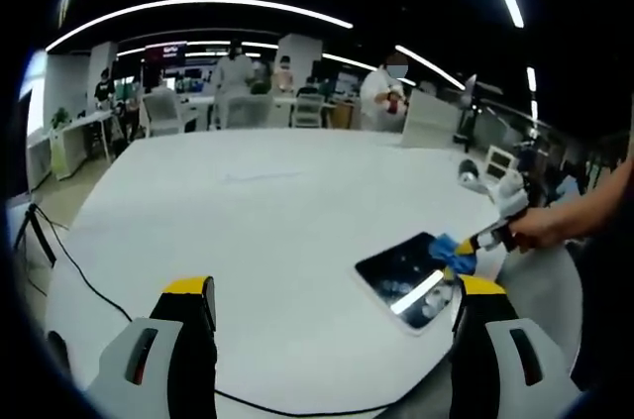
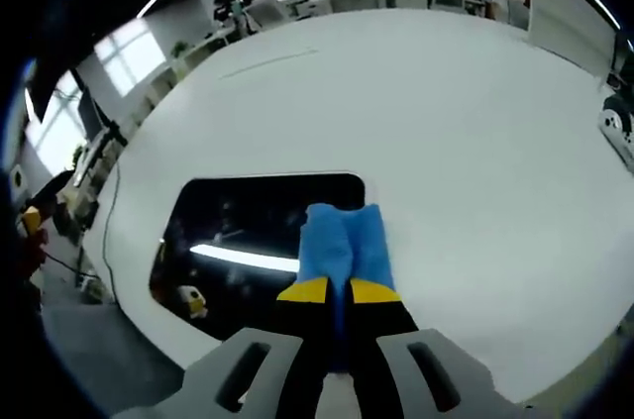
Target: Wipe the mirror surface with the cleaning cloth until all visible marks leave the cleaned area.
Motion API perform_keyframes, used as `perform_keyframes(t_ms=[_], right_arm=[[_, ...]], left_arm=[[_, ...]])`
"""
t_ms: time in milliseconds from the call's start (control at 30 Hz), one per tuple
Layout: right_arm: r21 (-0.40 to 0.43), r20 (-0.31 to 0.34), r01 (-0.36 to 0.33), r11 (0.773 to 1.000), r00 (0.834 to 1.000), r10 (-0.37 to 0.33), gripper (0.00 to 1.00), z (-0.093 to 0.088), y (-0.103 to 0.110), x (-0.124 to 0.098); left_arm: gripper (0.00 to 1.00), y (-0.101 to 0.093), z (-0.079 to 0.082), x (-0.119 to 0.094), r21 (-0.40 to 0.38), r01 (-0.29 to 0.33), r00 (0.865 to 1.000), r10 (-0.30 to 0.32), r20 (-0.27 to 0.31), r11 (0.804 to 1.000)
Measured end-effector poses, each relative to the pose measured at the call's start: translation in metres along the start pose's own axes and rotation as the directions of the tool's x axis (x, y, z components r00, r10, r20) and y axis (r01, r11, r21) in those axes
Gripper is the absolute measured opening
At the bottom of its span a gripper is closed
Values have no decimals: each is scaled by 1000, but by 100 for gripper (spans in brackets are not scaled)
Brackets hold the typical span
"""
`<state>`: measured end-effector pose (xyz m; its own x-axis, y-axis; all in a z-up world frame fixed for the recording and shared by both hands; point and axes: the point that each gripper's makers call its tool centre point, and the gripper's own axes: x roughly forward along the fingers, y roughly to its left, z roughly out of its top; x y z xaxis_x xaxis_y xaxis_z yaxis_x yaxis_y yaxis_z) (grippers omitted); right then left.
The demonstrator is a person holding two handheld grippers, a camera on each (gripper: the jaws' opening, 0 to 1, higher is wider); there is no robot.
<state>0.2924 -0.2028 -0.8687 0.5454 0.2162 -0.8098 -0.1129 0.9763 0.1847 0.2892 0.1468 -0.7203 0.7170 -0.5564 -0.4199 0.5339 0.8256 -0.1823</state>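
Landmark: mirror (image 1: 414,280), a dark rounded rectangle lying flat on the white table (image 1: 267,231), close to the table's near edge.

Left gripper (image 1: 332,290): jaws wide apart, holding nothing, hovering over bare table to the left of the mirror and well clear of it.

Cable (image 1: 79,270): thin black lead trailing across the table edge, far left of the mirror.

Cleaning cloth (image 2: 342,241): blue, folded, pressed on the mirror's right-hand part near its top edge in the right gripper view (a bright ceiling-light reflection crosses the glass just left of the cloth).

Right gripper (image 2: 340,290): jaws together, clamped on the cloth's near end; the cloth projects forward past the yellow tips onto the glass.

Key relation: the uncleaned span lies left of the cloth, along the mirror's long axis, which runs side to side across the right gripper view. The right gripper is the nearer and is already in contact.

Arm pose: in the left gripper view a person's hand (image 1: 540,228) reaches in from the right of the mirror, tool angled down toward the glass.

Marks: none can be distinguished among the reflections.
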Motion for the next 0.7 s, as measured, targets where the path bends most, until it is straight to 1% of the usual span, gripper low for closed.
perform_keyframes(t_ms=[167,433,567,700], right_arm=[[-4,-3,4,1000,1000,-4,0,-4,2,-4],[-12,-20,-4,1000,1000,4,0,-7,2,-6],[7,-26,-9,1000,1000,9,0,-9,2,-6],[17,-29,-9,1000,1000,10,0,-11,3,-8]], left_arm=[[100,-3,-2,3,-1,3,1000,-3,-9,1000],[100,-5,4,6,13,10,1000,-10,-2,1000],[100,-3,5,6,4,2,1000,-2,4,1000],[100,-4,2,7,2,1,1000,-1,-2,1000]])
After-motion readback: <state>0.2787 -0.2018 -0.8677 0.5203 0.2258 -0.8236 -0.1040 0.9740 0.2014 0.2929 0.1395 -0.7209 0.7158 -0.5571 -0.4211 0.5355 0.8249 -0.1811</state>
